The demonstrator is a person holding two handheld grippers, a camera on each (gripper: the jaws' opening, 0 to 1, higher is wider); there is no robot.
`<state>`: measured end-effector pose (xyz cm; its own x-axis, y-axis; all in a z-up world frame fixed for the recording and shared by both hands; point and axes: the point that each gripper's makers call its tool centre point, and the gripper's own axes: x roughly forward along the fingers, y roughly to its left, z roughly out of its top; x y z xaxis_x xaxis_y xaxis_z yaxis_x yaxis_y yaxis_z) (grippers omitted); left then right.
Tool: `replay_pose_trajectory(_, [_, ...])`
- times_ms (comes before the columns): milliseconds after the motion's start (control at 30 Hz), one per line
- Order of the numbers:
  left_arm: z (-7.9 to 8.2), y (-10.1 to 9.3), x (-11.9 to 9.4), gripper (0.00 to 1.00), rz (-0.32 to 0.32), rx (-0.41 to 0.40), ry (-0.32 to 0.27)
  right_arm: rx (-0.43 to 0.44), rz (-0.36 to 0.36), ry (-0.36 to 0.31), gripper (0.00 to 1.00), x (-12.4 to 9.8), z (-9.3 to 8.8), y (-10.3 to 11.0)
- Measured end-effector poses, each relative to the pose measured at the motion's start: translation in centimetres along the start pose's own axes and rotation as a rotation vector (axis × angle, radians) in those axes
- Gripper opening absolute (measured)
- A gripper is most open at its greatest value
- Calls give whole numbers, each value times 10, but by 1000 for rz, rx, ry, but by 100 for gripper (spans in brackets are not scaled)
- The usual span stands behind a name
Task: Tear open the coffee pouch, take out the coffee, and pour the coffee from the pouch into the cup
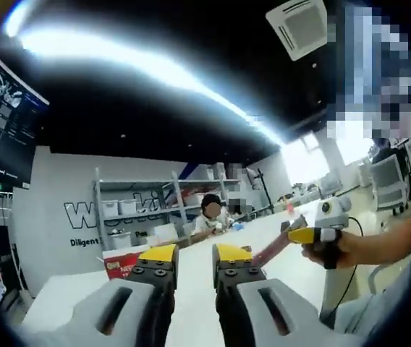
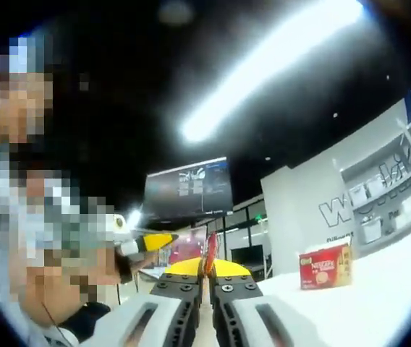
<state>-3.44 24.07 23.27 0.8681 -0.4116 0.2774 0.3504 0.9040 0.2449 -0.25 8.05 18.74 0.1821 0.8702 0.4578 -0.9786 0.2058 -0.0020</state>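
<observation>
I am pinching the red coffee pouch [image 2: 210, 254] in my right gripper [image 2: 207, 276], above the desk [image 2: 379, 303], left of the Nescafé box [image 2: 326, 265]; my left gripper [image 1: 195, 254] is hanging spread, holding nothing.

Red box [image 1: 121, 267] at 7 o'clock of left gripper view: lower part hidden behind jaw. Pouch [image 2: 210, 254] in right gripper view: seen edge-on, print unreadable, lower end hidden between jaws. Wall lettering [image 1: 119, 214] partly behind shelving [image 1: 163, 210].

Red Nescafe box [image 2: 325, 266] on white table [image 2: 379, 303]; wall monitor [image 2: 188, 188].
</observation>
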Motion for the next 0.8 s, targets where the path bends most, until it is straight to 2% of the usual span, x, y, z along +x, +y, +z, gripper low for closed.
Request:
replay_pose_trajectory(33, [1,-1,0,21,-5,-3,-3,-5,2,4,5,2,-1,0])
replay_pose_trajectory(100, [0,-2,-1,21,-11,3,-4,-35,-22,100,5,2,-18,-5])
replay_pose_trajectory(200, [-4,0,-1,21,-6,12,10,17,2,35,5,4,-6,1])
replay_pose_trajectory(267, [-5,1,-2,21,-4,9,12,17,-7,33,5,4,-4,-1])
replay_pose_trajectory(300, [-4,0,-2,21,-5,5,8,20,-10,50,5,5,-7,0])
replay_pose_trajectory(367, [-3,-1,-3,20,-7,0,1,5,-32,139,5,6,-23,-4])
replay_pose_trajectory(467, [-1,-1,-3,20,-3,10,-1,42,-13,56,5,7,-6,-2])
replay_pose_trajectory(500, [-1,0,-4,19,0,13,-4,43,-15,51,5,7,-4,-3])
replay_pose_trajectory(533, [-1,1,-4,19,2,13,-8,40,-16,58,5,8,-5,-3])
replay_pose_trajectory(600, [-1,1,-4,19,2,9,-8,2,-32,161,5,6,-24,-7])
replay_pose_trajectory(633, [-1,1,-4,19,1,11,-6,1,-27,148,5,8,-22,-5])
replay_pose_trajectory(700, [-1,1,-4,19,2,14,-5,64,-5,86,5,8,-10,0])
replay_pose_trajectory(733, [0,1,-4,19,3,16,-7,62,-12,79,5,7,-7,-3])
replay_pose_trajectory(767, [1,1,-4,19,4,16,-9,58,-15,83,5,7,-7,-3])
replay_pose_trajectory(800, [2,1,-4,19,7,17,-13,39,-25,128,5,6,-14,-6])
